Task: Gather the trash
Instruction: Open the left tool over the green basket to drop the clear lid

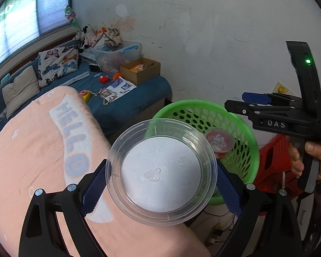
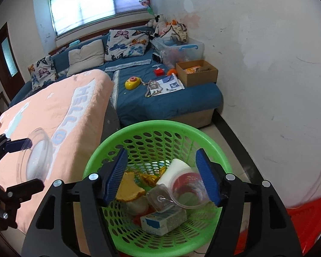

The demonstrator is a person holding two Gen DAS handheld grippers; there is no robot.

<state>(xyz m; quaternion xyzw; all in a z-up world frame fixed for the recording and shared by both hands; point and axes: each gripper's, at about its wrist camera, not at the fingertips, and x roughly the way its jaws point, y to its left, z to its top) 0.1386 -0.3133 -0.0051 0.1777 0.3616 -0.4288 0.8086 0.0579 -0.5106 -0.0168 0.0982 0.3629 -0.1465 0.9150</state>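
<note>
My left gripper (image 1: 161,184) is shut on a clear round plastic container (image 1: 161,171), held above the edge of the pink blanket beside the green basket (image 1: 246,128). In the right wrist view the same container (image 2: 37,156) shows at the left, between the left gripper's blue pads. My right gripper (image 2: 161,176) hangs open over the green basket (image 2: 96,156), nothing between its fingers. Under it lies trash: a clear cup with a red band (image 2: 188,189), a white cup (image 2: 175,170), a small clear bottle (image 2: 158,198), a blue-and-white box (image 2: 162,221) and an orange-yellow piece (image 2: 129,187).
A pink blanket reading HELLO (image 2: 60,111) covers the table-like surface on the left. Behind it is a blue sofa (image 2: 169,102) with toys, papers, a cardboard box (image 2: 195,72) and a clear bin (image 2: 182,48). A red plastic stool (image 2: 306,220) stands right of the basket.
</note>
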